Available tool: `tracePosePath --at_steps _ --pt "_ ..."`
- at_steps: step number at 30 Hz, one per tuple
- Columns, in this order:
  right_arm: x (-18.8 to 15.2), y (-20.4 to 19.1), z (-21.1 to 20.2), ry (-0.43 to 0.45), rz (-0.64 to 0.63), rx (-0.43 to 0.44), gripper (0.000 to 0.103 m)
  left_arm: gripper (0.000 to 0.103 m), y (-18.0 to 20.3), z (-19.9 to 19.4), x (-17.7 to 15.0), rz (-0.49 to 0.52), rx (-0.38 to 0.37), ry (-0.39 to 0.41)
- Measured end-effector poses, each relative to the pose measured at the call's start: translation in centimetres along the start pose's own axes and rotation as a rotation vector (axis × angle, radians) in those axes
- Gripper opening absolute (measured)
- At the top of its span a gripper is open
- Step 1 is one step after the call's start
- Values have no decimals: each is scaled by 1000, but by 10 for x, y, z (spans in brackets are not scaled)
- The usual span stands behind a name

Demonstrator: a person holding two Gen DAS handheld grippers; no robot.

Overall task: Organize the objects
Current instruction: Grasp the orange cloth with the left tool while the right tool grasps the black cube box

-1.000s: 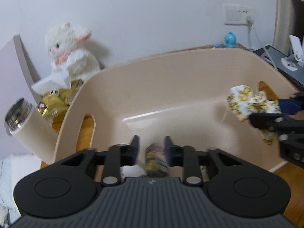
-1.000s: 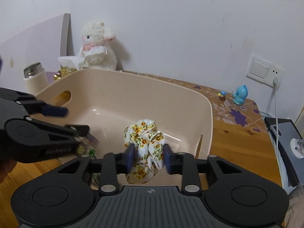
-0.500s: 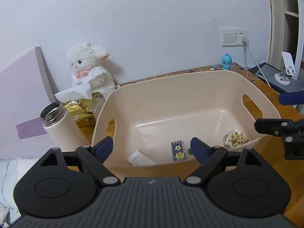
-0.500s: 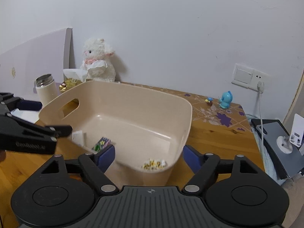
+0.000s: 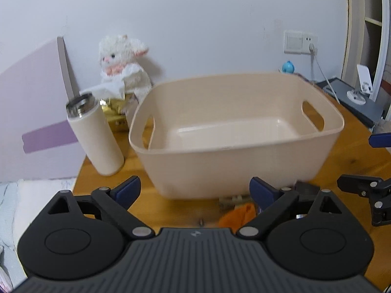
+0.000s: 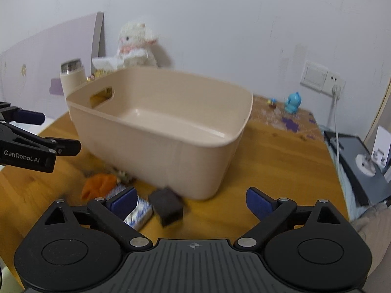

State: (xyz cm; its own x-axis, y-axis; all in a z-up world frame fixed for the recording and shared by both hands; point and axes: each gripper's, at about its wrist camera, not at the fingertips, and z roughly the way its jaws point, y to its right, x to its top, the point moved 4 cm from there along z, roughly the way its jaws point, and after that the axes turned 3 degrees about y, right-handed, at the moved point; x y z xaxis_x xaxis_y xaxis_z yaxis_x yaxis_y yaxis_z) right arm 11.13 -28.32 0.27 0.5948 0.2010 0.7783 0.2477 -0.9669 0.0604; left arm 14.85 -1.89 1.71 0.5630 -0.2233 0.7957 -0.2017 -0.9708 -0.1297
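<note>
A beige plastic bin [image 5: 244, 161] [image 6: 171, 151] with handle cut-outs stands on the wooden table; its near wall hides what lies inside. In front of it lie an orange cloth [image 6: 99, 183] [image 5: 237, 216], a black block [image 6: 166, 205], a blue-and-white patterned box [image 6: 138, 213] and a small blurred item [image 6: 123, 173]. My left gripper [image 5: 195, 190] is open and empty, in front of the bin. My right gripper [image 6: 191, 200] is open and empty, above the black block and the box.
A cream flask [image 5: 94, 134] stands left of the bin. Behind are a white plush lamb [image 5: 122, 66], gold packets [image 5: 114, 114] and a lilac board [image 5: 31, 112]. A blue figurine [image 6: 292, 102], a cable [image 6: 333, 112] and a dark device [image 6: 359, 156] are at the right.
Both grippers opened and dropped their items into the bin, a small patterned box from the left and a floral cloth from the right. Both then pulled back and lowered in front of the bin.
</note>
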Motion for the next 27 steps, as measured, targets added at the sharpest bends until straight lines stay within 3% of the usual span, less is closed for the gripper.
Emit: tracePosePath --at_steps 5,12,27 --pt "-19 -4 10 -40 7 10 97 96 5 9 -22 28 20 -33" --pt "-33 -5 33 -79 -7 0 97 96 3 31 -46 -1 -7 -111" --pt "-38 -6 81 -108 1 32 91 95 5 75 -59 -2 -71 -179"
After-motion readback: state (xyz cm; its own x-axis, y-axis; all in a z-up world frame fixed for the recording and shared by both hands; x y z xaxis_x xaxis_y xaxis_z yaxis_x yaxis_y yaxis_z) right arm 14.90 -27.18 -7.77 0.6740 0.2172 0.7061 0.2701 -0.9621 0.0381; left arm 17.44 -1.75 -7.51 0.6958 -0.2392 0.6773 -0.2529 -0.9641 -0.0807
